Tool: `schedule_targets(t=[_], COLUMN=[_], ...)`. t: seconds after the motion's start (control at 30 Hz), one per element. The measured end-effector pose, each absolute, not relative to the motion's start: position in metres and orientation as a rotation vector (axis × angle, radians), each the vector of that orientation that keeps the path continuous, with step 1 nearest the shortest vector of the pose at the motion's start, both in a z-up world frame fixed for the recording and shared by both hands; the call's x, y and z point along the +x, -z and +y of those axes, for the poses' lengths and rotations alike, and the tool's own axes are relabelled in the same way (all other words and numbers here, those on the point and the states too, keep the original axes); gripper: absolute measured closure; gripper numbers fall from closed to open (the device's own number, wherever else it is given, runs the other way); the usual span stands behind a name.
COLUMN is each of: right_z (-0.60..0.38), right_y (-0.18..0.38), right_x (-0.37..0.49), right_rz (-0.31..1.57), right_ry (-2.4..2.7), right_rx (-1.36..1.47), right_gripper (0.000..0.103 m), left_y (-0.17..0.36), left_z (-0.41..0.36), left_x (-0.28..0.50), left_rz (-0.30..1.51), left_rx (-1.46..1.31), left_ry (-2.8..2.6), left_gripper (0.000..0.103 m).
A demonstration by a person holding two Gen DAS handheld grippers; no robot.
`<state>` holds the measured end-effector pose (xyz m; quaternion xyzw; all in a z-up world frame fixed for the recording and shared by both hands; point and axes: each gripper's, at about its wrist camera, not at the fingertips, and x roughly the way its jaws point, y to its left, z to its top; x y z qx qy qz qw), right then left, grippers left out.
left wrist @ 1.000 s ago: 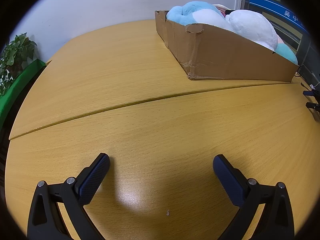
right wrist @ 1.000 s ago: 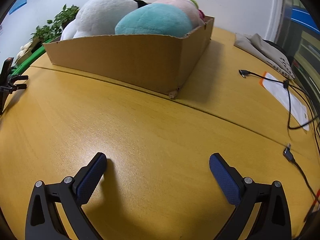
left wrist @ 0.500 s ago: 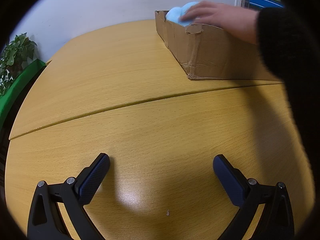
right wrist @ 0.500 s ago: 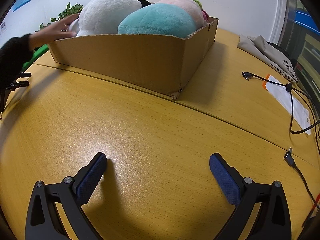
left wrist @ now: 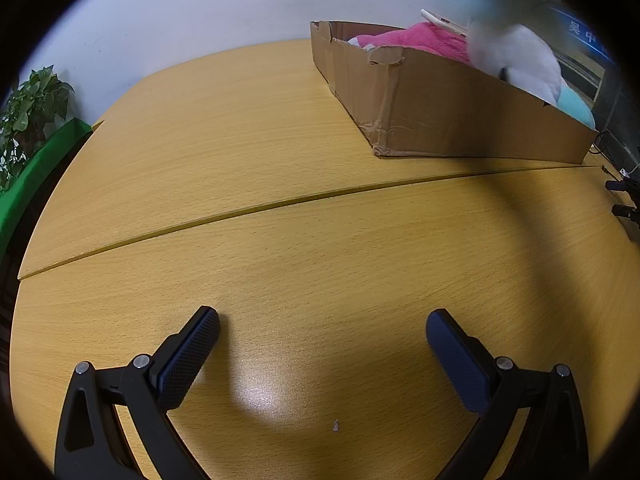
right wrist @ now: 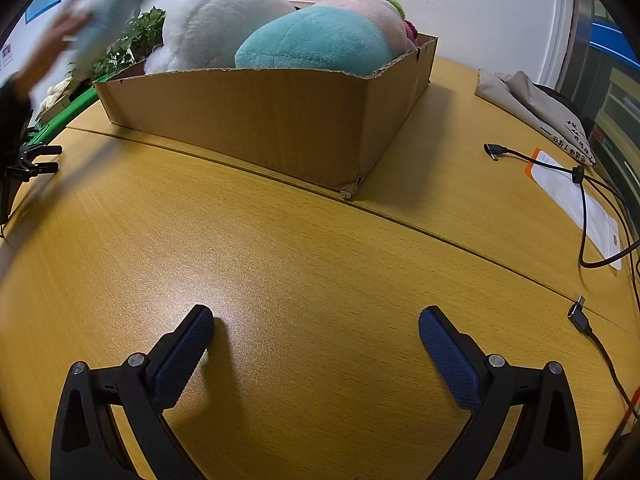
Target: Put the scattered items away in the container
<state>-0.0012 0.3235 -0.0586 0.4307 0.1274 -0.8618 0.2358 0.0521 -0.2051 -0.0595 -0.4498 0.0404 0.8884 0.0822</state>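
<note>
Both the left gripper [left wrist: 322,322] and right gripper [right wrist: 316,320] are resting spread and empty on the wooden table [right wrist: 280,248]. At 12 o'clock, the cardboard box [right wrist: 256,116] is holding plush toys [right wrist: 316,40]; at 10 o'clock, a hand [right wrist: 52,48] is lifting a blurred light-blue plush [right wrist: 116,4] above it.

a pale wall [left wrist: 192,12] rises beyond the yellow wooden table [left wrist: 280,248]; a leafy plant [left wrist: 28,108] stands far left.
</note>
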Motion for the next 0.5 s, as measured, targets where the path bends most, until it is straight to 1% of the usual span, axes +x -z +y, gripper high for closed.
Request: schedule_targets(t=[0.5], right_z=[0.323], right_y=[0.0585], right_x=[-0.0023], right_rz=[0.349], right_ry=[2.364], right_rx=[1.181], right_gripper=[0.0], left_y=[0.0585], left_z=[-0.2054], left_x=[0.0554], left_rz=[0.12], left_rx=[-1.343], left_ry=[-2.655], left_gripper=[0.0])
